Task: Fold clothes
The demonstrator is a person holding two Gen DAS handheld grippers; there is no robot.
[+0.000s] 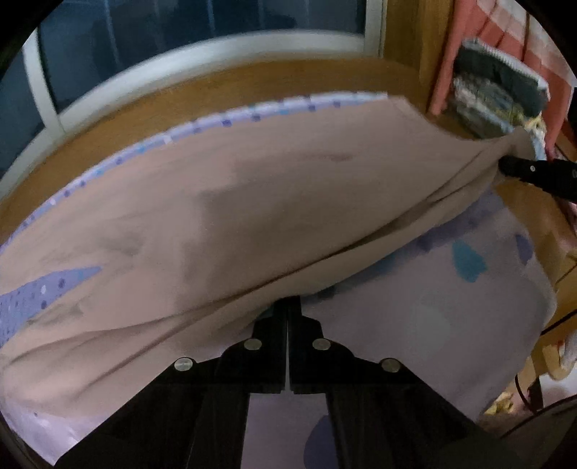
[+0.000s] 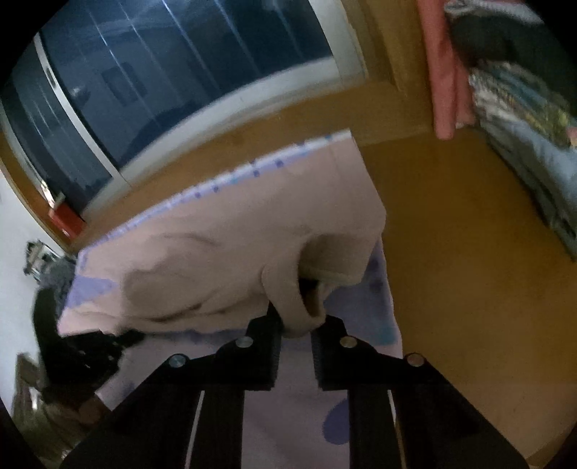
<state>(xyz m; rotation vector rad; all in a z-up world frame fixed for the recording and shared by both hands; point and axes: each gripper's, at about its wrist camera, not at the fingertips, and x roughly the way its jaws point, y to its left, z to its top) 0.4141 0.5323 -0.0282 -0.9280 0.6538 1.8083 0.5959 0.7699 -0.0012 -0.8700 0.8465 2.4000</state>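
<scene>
Stretching across a lilac sheet printed with blue and purple dots [image 1: 450, 324], a pale beige-pink soft fabric garment [image 1: 274, 202] is seen lying with its long axis running from side to side, roughly parallel to the white-framed dark window [image 1: 202, 32] behind the orange-brown wooden ledge [image 1: 223, 77]. The near long edge of this garment is held at two points. The left gripper [image 1: 287, 306] is seen fully closed, its jaws pressed together on that edge near its middle, where the cloth rises to meet the fingertips. The right gripper [image 2: 296, 326] is seen nearly closed on a bunched end of the same garment, a roll of cloth being pinched between the two jaws; in the left wrist view it appears as a dark tip [image 1: 512, 167] at the far right end of the garment. No earlier picture being given, only the present grips can be stated. Judged from this layout, the coming fold would be carried away from both grippers, across the short axis toward the far edge by the ledge, so that both held points would need to travel together. A stack of folded patterned textiles [image 1: 497, 90] is seen well apart at the upper right.
</scene>
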